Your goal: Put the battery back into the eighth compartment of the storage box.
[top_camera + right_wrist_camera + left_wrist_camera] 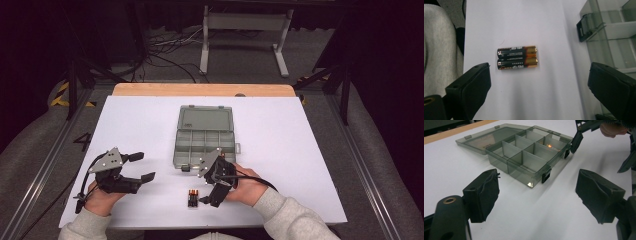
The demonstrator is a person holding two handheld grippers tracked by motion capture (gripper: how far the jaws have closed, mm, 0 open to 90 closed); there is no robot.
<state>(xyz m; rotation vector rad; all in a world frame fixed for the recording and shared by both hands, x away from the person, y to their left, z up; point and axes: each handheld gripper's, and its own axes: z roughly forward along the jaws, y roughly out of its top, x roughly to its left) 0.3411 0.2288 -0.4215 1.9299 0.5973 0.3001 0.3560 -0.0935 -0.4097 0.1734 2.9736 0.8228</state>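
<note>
Two small batteries (517,57) lie side by side on the white table (300,150), touching each other along their long sides. Each one is black for most of its length, with a gold band near one end and an orange-red patch near the other. There is tiny white writing along the black part, but it is too small and blurry to read. In the high view the batteries (193,198) sit near the person's edge of the table, just in front of the clear box. The right gripper (210,199) is just beside them and points down at them, and its jaws stand wide apart with nothing between them. In the right gripper view the batteries lie on the table ahead of the two black jaws, closer to the left one. The box is a smoky grey plastic organizer box (205,141) with many small compartments, and its lid lies open and flat behind it. It has small black latches on its front. The left gripper (142,167) is off to the left, well apart from the batteries, and its jaws are wide open and hold nothing.
</note>
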